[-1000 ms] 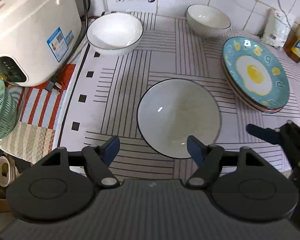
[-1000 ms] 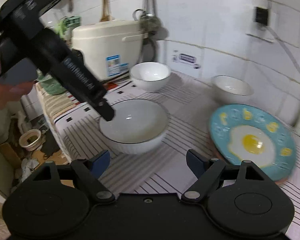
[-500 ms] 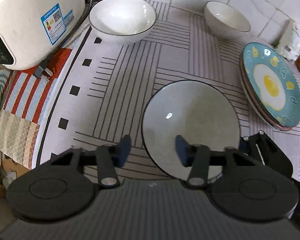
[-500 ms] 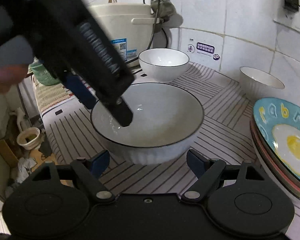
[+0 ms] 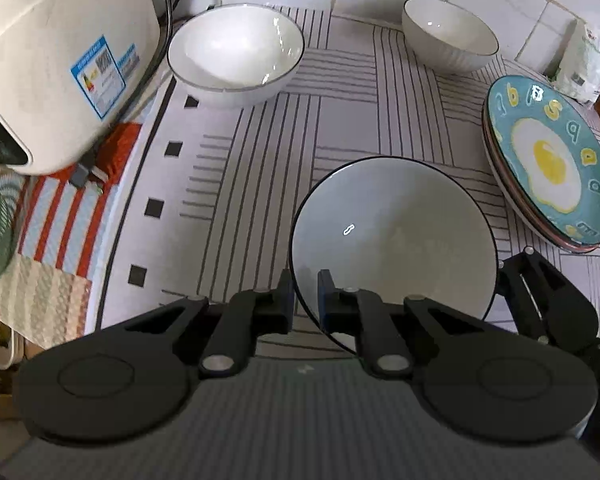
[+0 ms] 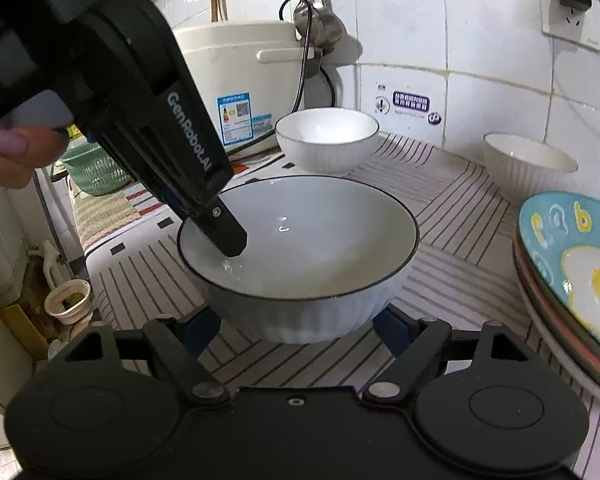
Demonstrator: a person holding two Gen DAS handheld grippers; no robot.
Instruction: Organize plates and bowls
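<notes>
Left gripper (image 5: 303, 296) clamped on near-left rim of the big bowl (image 5: 392, 240) at lower centre of frame, right gripper (image 6: 296, 330) open, straddling its base on the surface (image 5: 260, 168).

Left wrist view: mounted behind the left gripper (image 5: 304, 294), looking steeply down along its fingers onto the striped mat (image 5: 260, 168), with the near bowl (image 5: 392, 240) close in front of that claw.

Right wrist view: mounted behind the right gripper (image 6: 296, 328), angled shallower toward the tiled wall (image 6: 480, 40), the same bowl (image 6: 300, 248) very close between its fingers.

Shared: that bowl, the rice cooker (image 5: 60, 60), both far bowls, the egg plate (image 5: 552, 160). Each view catches the other gripper.
</notes>
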